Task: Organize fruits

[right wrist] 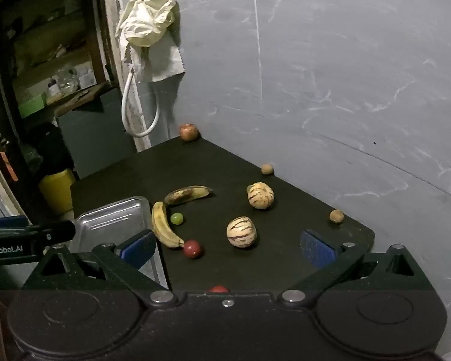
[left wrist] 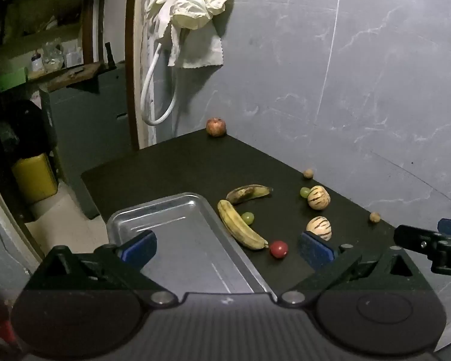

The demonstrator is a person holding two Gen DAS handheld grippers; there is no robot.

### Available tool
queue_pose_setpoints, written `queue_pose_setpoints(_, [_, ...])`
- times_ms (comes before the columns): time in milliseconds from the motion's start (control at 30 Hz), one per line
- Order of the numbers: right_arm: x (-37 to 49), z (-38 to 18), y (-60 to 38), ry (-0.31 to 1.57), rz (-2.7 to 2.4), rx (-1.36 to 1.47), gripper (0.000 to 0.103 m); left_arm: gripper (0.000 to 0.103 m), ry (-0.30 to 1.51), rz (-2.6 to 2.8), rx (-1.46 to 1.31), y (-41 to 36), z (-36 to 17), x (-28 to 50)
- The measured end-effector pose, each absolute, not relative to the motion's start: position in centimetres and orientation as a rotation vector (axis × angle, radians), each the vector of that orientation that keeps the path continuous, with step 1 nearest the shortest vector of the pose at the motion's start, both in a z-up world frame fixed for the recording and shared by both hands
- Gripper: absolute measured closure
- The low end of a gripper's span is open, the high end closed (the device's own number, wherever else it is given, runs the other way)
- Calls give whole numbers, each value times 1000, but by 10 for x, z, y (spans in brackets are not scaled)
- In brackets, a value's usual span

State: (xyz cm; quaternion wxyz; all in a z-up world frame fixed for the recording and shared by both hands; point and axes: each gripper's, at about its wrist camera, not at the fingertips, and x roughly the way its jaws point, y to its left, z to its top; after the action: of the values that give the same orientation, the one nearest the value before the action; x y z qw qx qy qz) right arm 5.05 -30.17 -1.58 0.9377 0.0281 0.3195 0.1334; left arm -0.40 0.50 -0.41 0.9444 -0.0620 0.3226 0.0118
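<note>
An empty metal tray (left wrist: 153, 210) (right wrist: 111, 222) sits at the left of the dark table (left wrist: 171, 162) (right wrist: 129, 168). Beside it lie two bananas (left wrist: 240, 225) (right wrist: 165, 225), green grapes (left wrist: 248, 218) (right wrist: 176, 218), a red fruit (left wrist: 278, 249) (right wrist: 192, 248), two striped pepino melons (left wrist: 318, 197) (right wrist: 241, 231) and small brown nuts (left wrist: 308, 173) (right wrist: 336, 216). An apple (left wrist: 216, 126) (right wrist: 188, 132) sits at the far corner. My left gripper (left wrist: 227, 248) is open above the tray's near right edge. My right gripper (right wrist: 227, 248) is open, empty, above the table's near part, behind the red fruit.
A grey marble-look wall (left wrist: 345, 75) borders the table's right side. A cloth (left wrist: 192, 3) and a white hose (left wrist: 153, 102) hang at the back. Shelves and a yellow canister (left wrist: 34, 177) stand left of the table. Another red fruit (right wrist: 219, 288) peeks under the right gripper.
</note>
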Motion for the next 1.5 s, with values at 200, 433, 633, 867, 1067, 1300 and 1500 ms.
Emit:
queue_pose_setpoints(200, [51,-16,-301,662,245,79,1,0,665,33,-119,7,-1,-4])
queue_pose_setpoints(433, [49,-13,-300,646,286,47,1,0,671,38,-89,-1,-1,4])
queue_pose_setpoints(633, [50,-13,-301,648,280,49,1,0,670,36,-84,-2,-3,1])
queue_pose_setpoints(867, [50,-12,-302,649,278,50,1,0,671,35,-83,-1,-3,1])
queue_pose_setpoints(1067, [49,-12,-302,648,278,49,1,0,672,35,-83,-1,-2,1])
queue_pose_setpoints(1300, [48,-12,-300,647,277,47,1,0,672,34,-82,-1,-3,1])
queue_pose_setpoints(1500, [48,-12,-301,647,277,47,1,0,673,34,-82,-1,-3,1])
